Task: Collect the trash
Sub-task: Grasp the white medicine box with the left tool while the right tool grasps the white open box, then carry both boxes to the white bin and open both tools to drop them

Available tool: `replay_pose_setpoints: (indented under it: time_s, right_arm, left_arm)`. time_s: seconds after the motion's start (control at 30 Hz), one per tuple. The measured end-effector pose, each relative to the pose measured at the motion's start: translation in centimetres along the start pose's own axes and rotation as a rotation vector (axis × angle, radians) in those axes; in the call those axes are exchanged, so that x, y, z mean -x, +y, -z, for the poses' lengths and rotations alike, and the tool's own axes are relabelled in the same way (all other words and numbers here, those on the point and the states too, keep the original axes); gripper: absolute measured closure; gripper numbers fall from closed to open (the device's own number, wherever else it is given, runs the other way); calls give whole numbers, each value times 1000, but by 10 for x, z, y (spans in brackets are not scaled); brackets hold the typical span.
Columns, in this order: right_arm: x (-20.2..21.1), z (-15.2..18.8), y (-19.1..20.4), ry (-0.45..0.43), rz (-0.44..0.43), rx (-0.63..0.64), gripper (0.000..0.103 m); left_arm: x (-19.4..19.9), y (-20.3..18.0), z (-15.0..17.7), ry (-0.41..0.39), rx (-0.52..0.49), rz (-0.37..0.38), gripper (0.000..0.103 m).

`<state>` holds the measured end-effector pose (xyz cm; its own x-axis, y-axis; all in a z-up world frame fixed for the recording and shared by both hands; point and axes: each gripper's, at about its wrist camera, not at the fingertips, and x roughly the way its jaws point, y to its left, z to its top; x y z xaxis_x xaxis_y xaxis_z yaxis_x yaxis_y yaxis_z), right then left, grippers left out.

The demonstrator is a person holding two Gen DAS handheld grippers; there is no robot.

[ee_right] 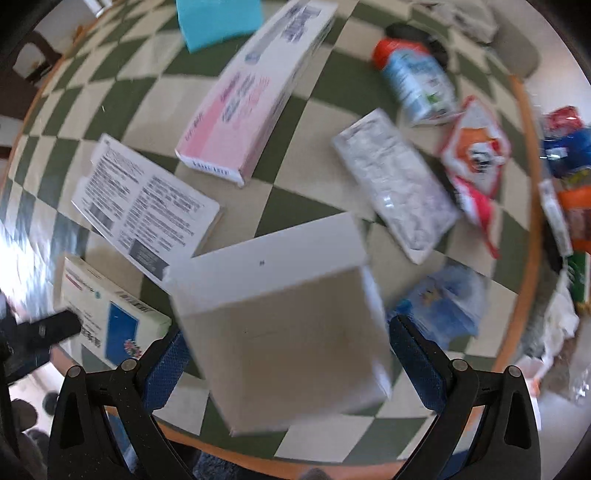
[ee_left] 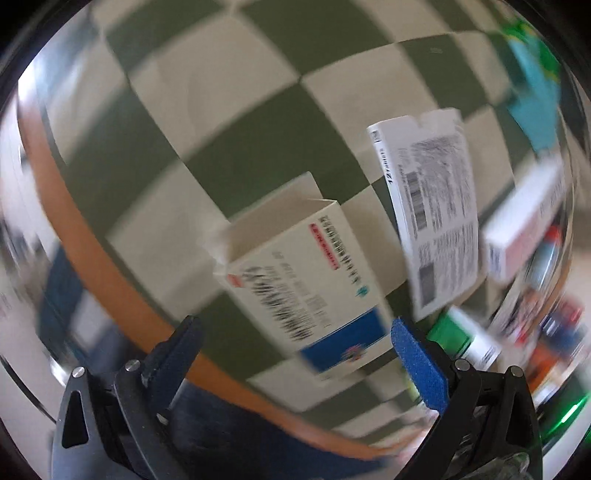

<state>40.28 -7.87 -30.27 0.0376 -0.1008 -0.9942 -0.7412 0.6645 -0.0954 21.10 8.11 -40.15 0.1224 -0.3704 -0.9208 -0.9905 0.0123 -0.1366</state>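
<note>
In the left wrist view my left gripper (ee_left: pixel 295 347) is open, its fingers on either side of the near end of a white medicine box with a blue patch (ee_left: pixel 306 273) lying on the checked tablecloth. A flat white box with printed text (ee_left: pixel 432 210) lies just right of it. In the right wrist view my right gripper (ee_right: pixel 284 347) is open around a large white box with an open flap (ee_right: pixel 280 317); the jaws do not touch it. The blue-patch box (ee_right: pixel 110 314) lies at lower left, with the left gripper's finger (ee_right: pixel 48 328) on it.
The round table has an orange rim (ee_right: pixel 524 258). On it lie a pink and white box (ee_right: pixel 255 88), a blister pack (ee_right: pixel 399 181), a red-capped bottle (ee_right: pixel 417 81), an orange wrapper (ee_right: pixel 476 147), a blue wrapper (ee_right: pixel 443 299) and a teal sheet (ee_right: pixel 218 18). More trash is heaped at right (ee_right: pixel 569 177).
</note>
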Motion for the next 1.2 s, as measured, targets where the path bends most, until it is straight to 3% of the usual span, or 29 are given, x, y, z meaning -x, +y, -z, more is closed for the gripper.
replay_pose_setpoints:
  time_s: [0.1, 0.2, 0.27, 0.4, 0.5, 0.57, 0.77, 0.83, 0.9, 1.0, 1.07, 1.2]
  right_arm:
    - [-13, 2, -12, 40, -21, -6, 17]
    - [-17, 10, -25, 52, -35, -32, 18]
    - [-18, 15, -31, 55, -41, -40, 18]
    - [-16, 26, -37, 60, -54, -40, 19]
    - [-12, 31, -40, 51, -39, -31, 19]
    - [-12, 32, -43, 45, -33, -43, 19]
    - [-17, 26, -44, 44, -26, -60, 19]
    - [-21, 25, -42, 50, -20, -53, 20]
    - [-28, 20, -37, 53, -17, -50, 20]
    - [-39, 13, -44, 40, -24, -54, 23]
    - [-42, 13, -40, 26, -21, -57, 24]
    - [-24, 21, -54, -10, -37, -91, 24]
  left_arm:
    - [-8, -5, -1, 11, 88, 19, 11]
    - [-7, -16, 6, -18, 71, -60, 18]
    - [-2, -33, 17, -52, -58, -128, 21]
    - [10, -79, 52, -209, -545, -364, 21]
    - [11, -91, 75, -246, -747, -485, 19]
    - [12, -95, 81, -226, -763, -492, 19]
    - [10, -76, 78, -149, -648, -444, 19]
    - [15, -72, 84, -157, -635, -424, 22]
    - [17, -63, 92, -170, -643, -397, 31]
    - [20, -53, 111, -227, -683, -434, 31]
    - [26, -36, 106, -249, -694, -435, 31]
    - [33, -54, 115, -325, -743, -438, 31]
